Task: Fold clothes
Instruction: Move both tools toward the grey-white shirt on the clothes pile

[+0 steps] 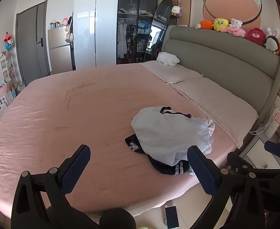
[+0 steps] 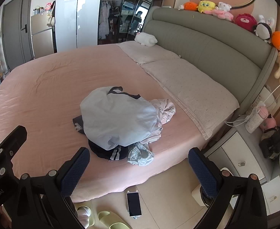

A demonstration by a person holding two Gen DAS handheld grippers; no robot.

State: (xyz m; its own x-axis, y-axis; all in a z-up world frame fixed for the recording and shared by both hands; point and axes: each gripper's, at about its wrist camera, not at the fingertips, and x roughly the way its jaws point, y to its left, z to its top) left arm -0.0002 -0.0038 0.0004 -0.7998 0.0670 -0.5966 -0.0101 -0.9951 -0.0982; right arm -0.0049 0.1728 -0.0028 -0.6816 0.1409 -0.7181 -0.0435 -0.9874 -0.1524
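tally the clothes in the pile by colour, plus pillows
Light blue garment: 1
Dark navy garments, one with white stripes and one with a white print: 2
Pale pink printed garment: 1
Light blue-grey ruffled garment: 1
Pillows: 2
Total: 7, if nothing is hidden underneath.

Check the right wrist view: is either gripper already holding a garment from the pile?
No: the right gripper hangs open short of the clothes pile, and the left gripper is open too.

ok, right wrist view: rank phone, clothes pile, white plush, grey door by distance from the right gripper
1. phone, on the floor just below the right gripper
2. clothes pile, mid-bed, ahead
3. white plush, by the headboard
4. grey door, far left wall
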